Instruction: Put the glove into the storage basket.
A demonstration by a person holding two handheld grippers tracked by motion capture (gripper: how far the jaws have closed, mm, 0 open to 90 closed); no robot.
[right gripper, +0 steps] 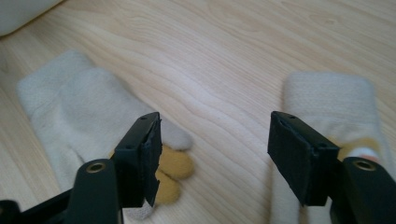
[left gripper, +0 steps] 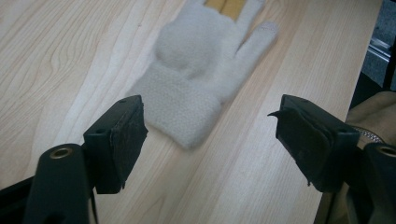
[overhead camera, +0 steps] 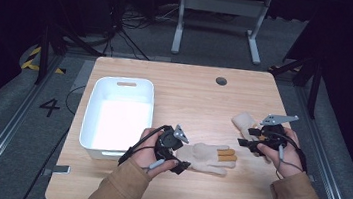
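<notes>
Two cream knitted gloves lie flat on the wooden table. One glove (overhead camera: 206,157) (left gripper: 198,70) (right gripper: 77,109) rests near the front middle, two of its fingers mustard yellow (right gripper: 173,167). My left gripper (overhead camera: 183,152) (left gripper: 210,135) is open, its jaws standing either side of that glove's cuff without touching it. The second glove (overhead camera: 244,122) (right gripper: 327,100) lies further right. Just above the table, my right gripper (overhead camera: 243,136) (right gripper: 215,154) hangs open between the two gloves, with bare wood between its jaws.
A white plastic bin (overhead camera: 93,115) with a handle slot stands at the table's left, close to my left hand. A round cable hole (overhead camera: 221,81) marks the far side. The table's front edge lies just under both forearms.
</notes>
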